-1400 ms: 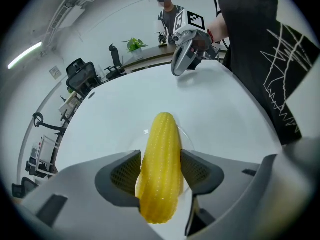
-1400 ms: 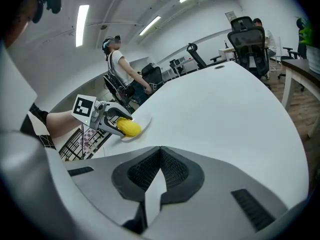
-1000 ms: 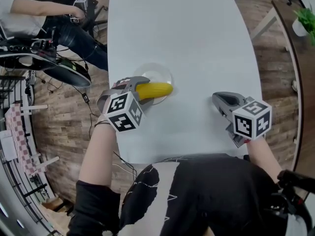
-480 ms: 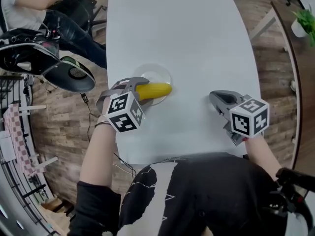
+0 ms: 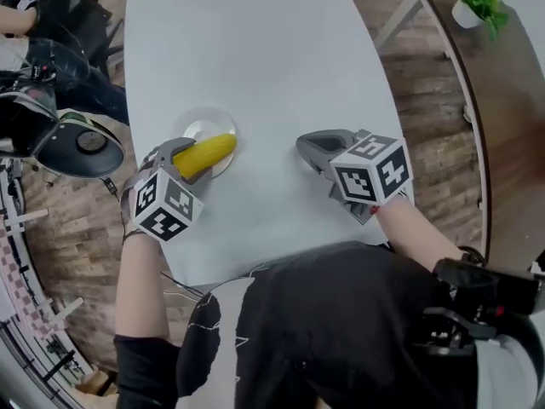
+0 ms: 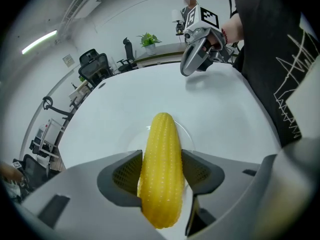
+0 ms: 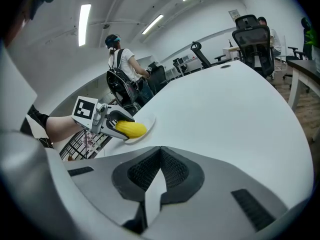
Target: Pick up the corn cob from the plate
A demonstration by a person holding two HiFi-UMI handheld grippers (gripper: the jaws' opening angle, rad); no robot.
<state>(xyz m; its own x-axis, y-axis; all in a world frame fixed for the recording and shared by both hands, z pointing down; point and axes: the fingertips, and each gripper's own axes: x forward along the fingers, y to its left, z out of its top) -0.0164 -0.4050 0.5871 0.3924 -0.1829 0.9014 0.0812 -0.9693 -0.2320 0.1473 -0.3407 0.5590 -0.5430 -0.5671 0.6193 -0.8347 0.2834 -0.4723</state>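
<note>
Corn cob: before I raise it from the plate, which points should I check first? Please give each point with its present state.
1. Left gripper shut on the corn cob, one jaw on each side: ok.
2. Grip near the cob's middle: not ok. The jaws sit toward its near end and the tip juts forward, so it might tilt.
3. Cob already free of the plate: cannot tell.
4. Right gripper out of the way: ok. It is shut, holds nothing, and hangs over the table, apart from the plate.
5. Space above the plate free for lifting: ok. Nothing hangs over it in the head view.
</note>
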